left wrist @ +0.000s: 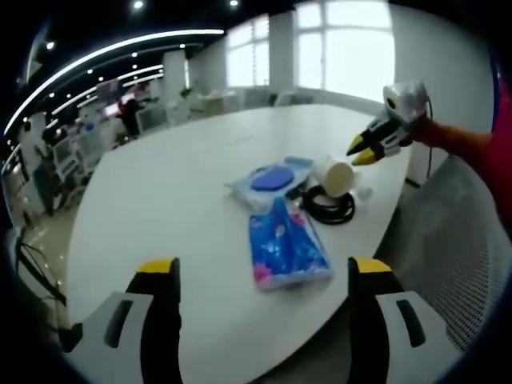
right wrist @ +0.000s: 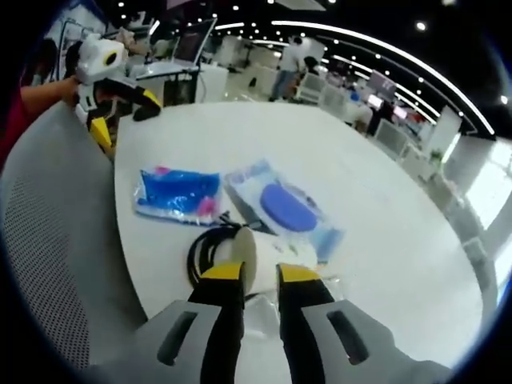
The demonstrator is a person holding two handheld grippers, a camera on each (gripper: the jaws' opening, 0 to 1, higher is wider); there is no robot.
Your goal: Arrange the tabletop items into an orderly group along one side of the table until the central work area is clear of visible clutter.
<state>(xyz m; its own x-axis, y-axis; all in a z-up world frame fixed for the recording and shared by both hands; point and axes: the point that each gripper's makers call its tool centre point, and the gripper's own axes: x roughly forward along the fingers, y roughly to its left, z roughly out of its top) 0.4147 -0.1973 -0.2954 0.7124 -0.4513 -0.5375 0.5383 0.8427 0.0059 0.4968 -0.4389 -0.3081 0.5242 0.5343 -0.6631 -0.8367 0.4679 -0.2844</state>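
Note:
On the white table (left wrist: 176, 184) a blue and pink packet (left wrist: 288, 244) lies nearest, with my left gripper (left wrist: 262, 268) held open short of it, nothing between its jaws. Behind the packet lie a clear bag holding a blue round thing (left wrist: 272, 178), a black cable coil (left wrist: 328, 204) and a white paper cup (left wrist: 338, 176) on its side. My right gripper (left wrist: 360, 152) hovers above the cup with its jaws almost together. In the right gripper view that gripper (right wrist: 261, 274) hangs over the cup (right wrist: 242, 254) and coil (right wrist: 200, 248), with the bag (right wrist: 286, 206), the packet (right wrist: 178, 194) and the open left gripper (right wrist: 124, 118) beyond.
A grey mesh chair back (left wrist: 456, 240) (right wrist: 48, 224) stands at the table's near edge beside the items. Crumpled clear wrapping (right wrist: 308, 256) lies by the cup. The far table surface (right wrist: 384, 200) is bare. Office desks and people fill the background.

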